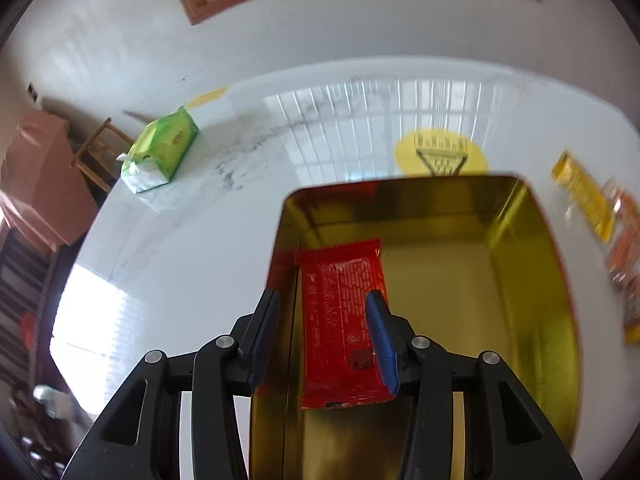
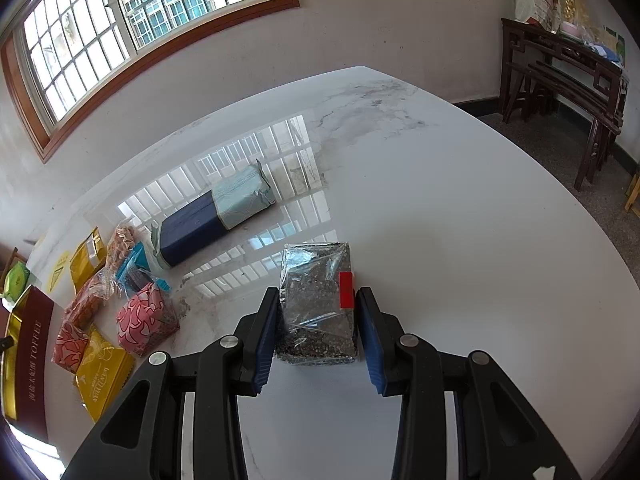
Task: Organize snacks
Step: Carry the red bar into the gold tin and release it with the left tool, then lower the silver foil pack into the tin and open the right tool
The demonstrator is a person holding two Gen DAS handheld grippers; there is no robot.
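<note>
Red packet [image 1: 340,320] lying inside gold tin [image 1: 532,280], between parted pads of left tool [image 1: 323,296]. Right tool [image 2: 318,292] clamped on dark wrapped block [image 2: 312,268] on tabletop [image 2: 440,220]; probably light, film slippery, best held by long sides.

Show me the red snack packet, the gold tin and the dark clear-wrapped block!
Red snack packet [image 1: 340,312]: left wrist view, packet middle.
Gold tin [image 1: 532,280]: left wrist view, inner wall.
Dark clear-wrapped block [image 2: 314,308]: right wrist view, top face.

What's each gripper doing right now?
Left gripper: open over the red snack packet in the tin.
Right gripper: shut on the dark clear-wrapped block.
</note>
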